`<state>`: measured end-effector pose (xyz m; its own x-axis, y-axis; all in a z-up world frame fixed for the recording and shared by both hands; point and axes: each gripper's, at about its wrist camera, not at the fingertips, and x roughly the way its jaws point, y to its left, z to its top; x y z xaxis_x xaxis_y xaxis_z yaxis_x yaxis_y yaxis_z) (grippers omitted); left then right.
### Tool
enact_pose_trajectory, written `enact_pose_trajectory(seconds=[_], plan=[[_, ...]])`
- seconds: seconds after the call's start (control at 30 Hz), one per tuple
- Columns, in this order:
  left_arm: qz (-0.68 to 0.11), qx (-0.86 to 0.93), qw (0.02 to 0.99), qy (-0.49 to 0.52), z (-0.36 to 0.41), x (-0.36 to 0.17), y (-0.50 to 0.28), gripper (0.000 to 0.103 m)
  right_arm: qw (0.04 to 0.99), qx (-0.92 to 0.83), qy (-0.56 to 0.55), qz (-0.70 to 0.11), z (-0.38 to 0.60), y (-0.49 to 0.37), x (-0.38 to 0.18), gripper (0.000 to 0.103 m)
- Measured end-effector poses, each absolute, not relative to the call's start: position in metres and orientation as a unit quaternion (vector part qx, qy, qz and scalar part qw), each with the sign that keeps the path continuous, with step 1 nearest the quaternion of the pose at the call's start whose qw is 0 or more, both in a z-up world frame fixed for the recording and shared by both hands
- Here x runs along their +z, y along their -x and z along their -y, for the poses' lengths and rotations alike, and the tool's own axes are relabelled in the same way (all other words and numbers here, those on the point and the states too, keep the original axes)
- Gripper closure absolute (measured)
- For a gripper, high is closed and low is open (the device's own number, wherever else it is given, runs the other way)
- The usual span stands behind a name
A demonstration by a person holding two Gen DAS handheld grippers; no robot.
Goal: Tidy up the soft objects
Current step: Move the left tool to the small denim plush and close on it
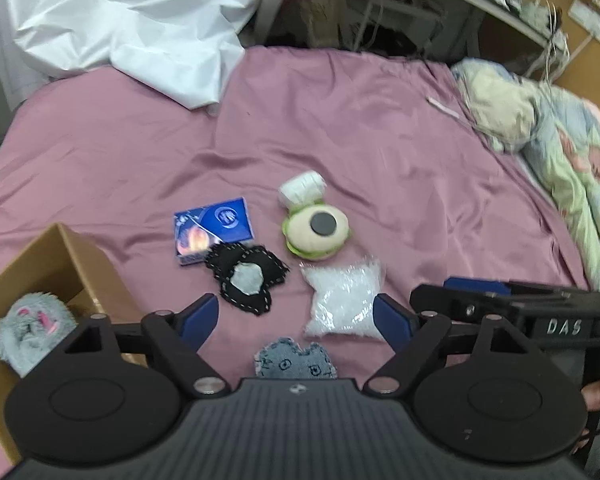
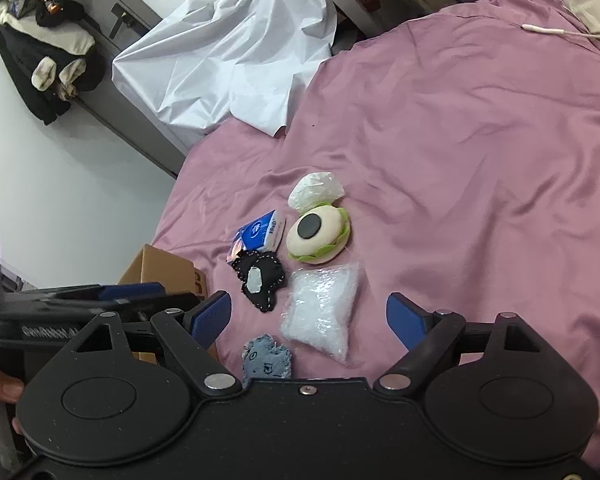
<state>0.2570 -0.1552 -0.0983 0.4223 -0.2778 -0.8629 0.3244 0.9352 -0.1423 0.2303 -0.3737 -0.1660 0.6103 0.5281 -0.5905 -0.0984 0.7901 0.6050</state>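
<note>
Hovering over the pink bed [image 1: 380,128], the left gripper [image 1: 296,320] stood wide with nothing between its blue pads, and the right gripper [image 2: 308,320] stood just as wide and empty beside it. No earlier view was given, so only the present spread could be told.

Soft things lay in a loose cluster on the sheet in front of both grippers. Nearest was a small denim patch [image 1: 296,360], partly hidden under the left gripper's body. Just beyond it on the right lay a clear bag of white beads [image 1: 344,300], and to the left of that a black felt piece [image 1: 246,280] with white stitching and a grey centre. That piece overlapped the near edge of a blue tissue pack [image 1: 216,228]. Farther right sat a burger plush [image 1: 316,234], cream and green with a dark disc on top, touching a white wrapped bundle [image 1: 302,190] on its far side.

At the near left stood an open cardboard box [image 1: 56,256], holding a grey fluffy toy [image 1: 32,328]. White plastic sheeting [image 1: 132,20] draped the far left edge of the bed, and a patterned quilt [image 1: 560,152] lay bunched at the far right.
</note>
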Motion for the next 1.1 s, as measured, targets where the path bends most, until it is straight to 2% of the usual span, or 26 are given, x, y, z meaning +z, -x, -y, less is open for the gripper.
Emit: enact_pose_trajectory(seconds=[0.3, 1.1], plan=[[-0.535, -0.188, 0.822, -0.05, 0.177, -0.121, -0.255, 0.026, 0.86, 0.184, -0.268, -0.393, 0.383, -0.231, -0.181, 0.019], [-0.591, -0.154, 0.781, -0.133, 0.202, -0.17, -0.253, 0.027, 0.838, 0.17, -0.311, -0.414, 0.396, -0.241, -0.202, 0.019]])
